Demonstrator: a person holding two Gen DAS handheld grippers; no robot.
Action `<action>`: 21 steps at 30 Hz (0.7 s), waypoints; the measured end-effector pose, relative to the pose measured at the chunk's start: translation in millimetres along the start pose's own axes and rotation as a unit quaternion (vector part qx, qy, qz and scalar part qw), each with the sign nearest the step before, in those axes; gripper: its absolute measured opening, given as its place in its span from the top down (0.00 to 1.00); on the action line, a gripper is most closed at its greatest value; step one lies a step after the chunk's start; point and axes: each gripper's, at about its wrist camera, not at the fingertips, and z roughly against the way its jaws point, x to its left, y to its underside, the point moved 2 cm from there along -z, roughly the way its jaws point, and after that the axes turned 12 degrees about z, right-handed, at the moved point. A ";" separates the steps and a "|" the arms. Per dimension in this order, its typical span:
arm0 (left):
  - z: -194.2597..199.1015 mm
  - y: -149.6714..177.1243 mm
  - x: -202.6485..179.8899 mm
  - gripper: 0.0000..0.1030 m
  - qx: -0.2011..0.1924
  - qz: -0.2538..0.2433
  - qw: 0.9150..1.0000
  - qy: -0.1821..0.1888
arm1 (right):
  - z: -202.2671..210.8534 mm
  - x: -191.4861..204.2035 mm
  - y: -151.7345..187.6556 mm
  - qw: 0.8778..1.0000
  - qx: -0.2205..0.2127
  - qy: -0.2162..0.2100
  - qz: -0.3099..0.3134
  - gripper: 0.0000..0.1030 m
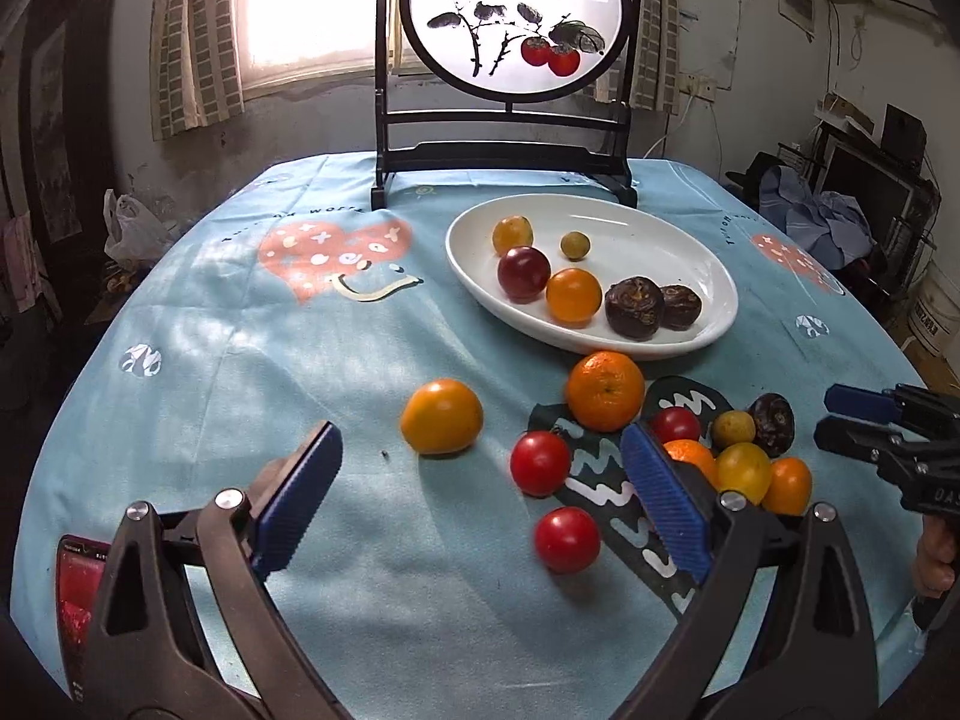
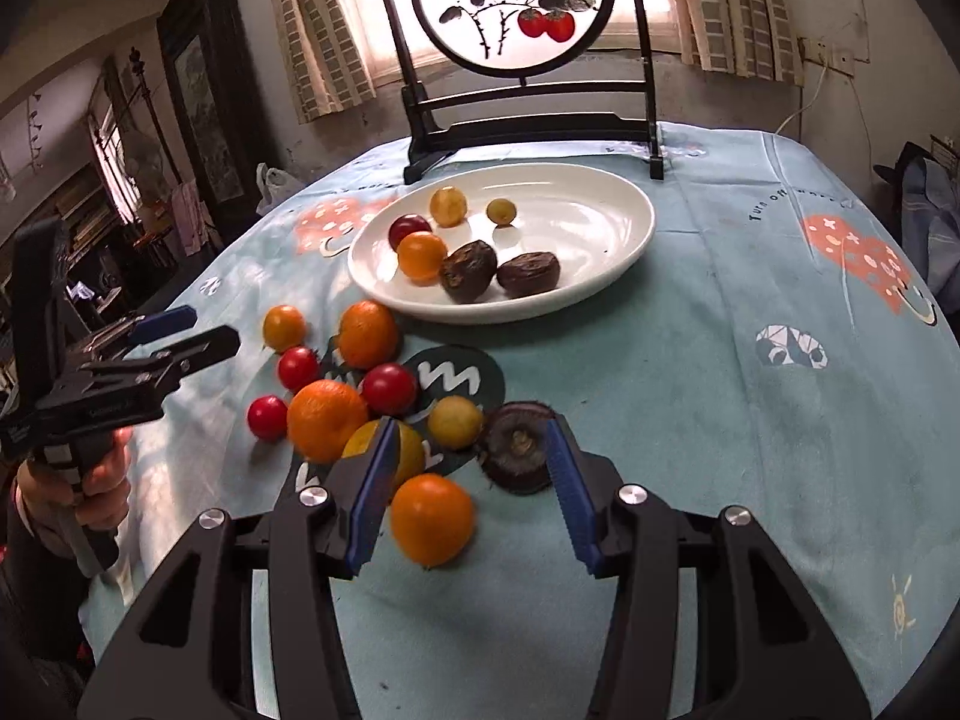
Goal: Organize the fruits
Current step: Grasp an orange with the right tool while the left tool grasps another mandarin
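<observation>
A white oval plate (image 1: pixel 654 228) (image 2: pixel 606 210) holds several fruits: yellow, dark red and orange tomatoes and two dark brown wrinkled fruits (image 1: pixel 633 307). Loose fruits lie on the blue tablecloth in front of it: an orange tomato (image 1: pixel 441 416), a mandarin (image 1: pixel 606 390), red tomatoes (image 1: pixel 540 462) and a cluster at the right. My left gripper (image 1: pixel 480 498) is open above the cloth, empty. My right gripper (image 2: pixel 468 492) is open around an orange tomato (image 2: pixel 432 519), with a dark brown fruit (image 2: pixel 516 450) by its right finger.
A black framed round screen (image 1: pixel 516 18) with painted red fruit stands at the table's back edge, behind the plate. A phone (image 1: pixel 78 588) lies at the near left corner. The table edge curves away on both sides.
</observation>
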 end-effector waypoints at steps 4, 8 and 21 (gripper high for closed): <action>-1.2 3.4 6.1 0.07 0.010 0.013 1.000 -0.001 | 1.0 15.4 11.7 0.999 0.016 -0.028 0.014 0.51; -0.3 5.2 7.3 0.07 0.010 0.014 1.000 -0.002 | -5.5 18.6 16.7 0.999 0.036 -0.022 0.020 0.51; 3.4 8.6 2.1 0.07 0.005 0.000 1.000 0.000 | -21.1 19.7 21.7 0.997 0.064 -0.005 0.034 0.52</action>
